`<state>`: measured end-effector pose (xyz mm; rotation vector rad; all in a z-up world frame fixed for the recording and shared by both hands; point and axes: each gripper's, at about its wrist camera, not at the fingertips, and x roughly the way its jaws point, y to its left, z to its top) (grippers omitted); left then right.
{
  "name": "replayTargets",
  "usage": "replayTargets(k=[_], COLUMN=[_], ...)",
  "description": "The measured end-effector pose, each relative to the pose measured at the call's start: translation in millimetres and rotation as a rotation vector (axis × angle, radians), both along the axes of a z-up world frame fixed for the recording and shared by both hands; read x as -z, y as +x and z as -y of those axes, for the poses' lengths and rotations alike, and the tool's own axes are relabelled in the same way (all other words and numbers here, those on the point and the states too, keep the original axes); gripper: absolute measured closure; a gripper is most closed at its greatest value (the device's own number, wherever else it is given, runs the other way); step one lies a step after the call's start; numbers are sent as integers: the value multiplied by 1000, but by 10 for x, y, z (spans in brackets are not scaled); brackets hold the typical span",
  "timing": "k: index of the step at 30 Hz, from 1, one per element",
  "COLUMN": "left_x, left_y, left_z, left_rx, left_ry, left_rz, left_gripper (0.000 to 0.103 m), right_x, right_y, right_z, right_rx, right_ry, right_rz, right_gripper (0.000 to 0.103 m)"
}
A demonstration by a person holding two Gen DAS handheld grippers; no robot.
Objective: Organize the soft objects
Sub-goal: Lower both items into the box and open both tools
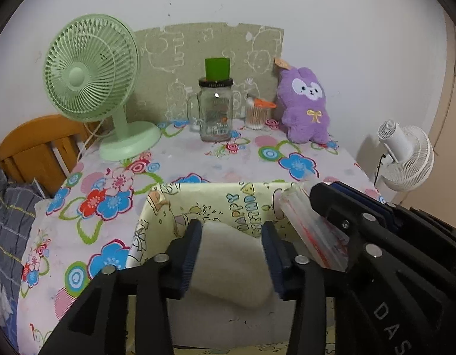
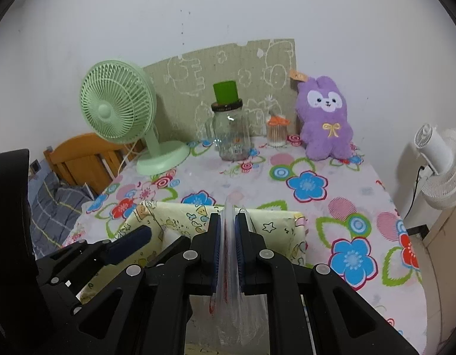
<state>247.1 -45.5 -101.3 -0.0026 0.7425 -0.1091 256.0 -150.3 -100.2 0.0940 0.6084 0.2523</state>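
My left gripper (image 1: 231, 236) is shut on a white soft pad (image 1: 228, 263), holding it over the open yellow cartoon-print box (image 1: 204, 198) at the table's near edge. My right gripper (image 2: 228, 224) is shut on a clear plastic zip bag (image 2: 229, 310) that hangs down between the fingers, just over the box's right side (image 2: 275, 224). The bag and right gripper also show in the left wrist view (image 1: 313, 230). The left gripper shows at lower left in the right wrist view (image 2: 130, 239). A purple plush bunny (image 1: 306, 103) sits against the wall at the table's back right.
A green desk fan (image 1: 92, 88) stands back left. A glass jar with a green cup on top (image 1: 216, 109) and a cotton swab pot (image 1: 257, 115) stand at the back middle. A white fan (image 2: 438, 165) is right of the table. A wooden bed frame (image 1: 41, 148) lies left.
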Motion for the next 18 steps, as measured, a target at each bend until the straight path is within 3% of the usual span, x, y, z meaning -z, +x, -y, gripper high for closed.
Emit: replayTargets(k=[2, 7, 10, 12, 13, 15, 18], left_x=[19, 57, 67, 55, 44, 13, -34], left_y=[10, 50, 50, 37, 32, -2, -52], left_z=[-9, -26, -45, -53, -58, -69, -77], left_rx=[-7, -17, -18, -14, -16, -21, -26], left_ry=[2, -1, -9, -18, -15, -12, -10], left_rz=[4, -10, -12, -4, 0, 20, 40], left_gripper=[35, 25, 19, 13, 7, 3, 0], right_x=[30, 78, 111, 117, 112, 80, 25], right_y=[28, 72, 115, 110, 92, 52, 20], right_z=[-25, -49, -47, -18, -11, -4, -20], right_rx=[-5, 0, -1, 13, 23, 44, 50], right_ry=[-6, -14, -14, 1, 2, -8, -34], right_rz=[-9, -30, -58, -51, -41, -14, -7], right_gripper=[90, 87, 64, 33, 27, 15, 8])
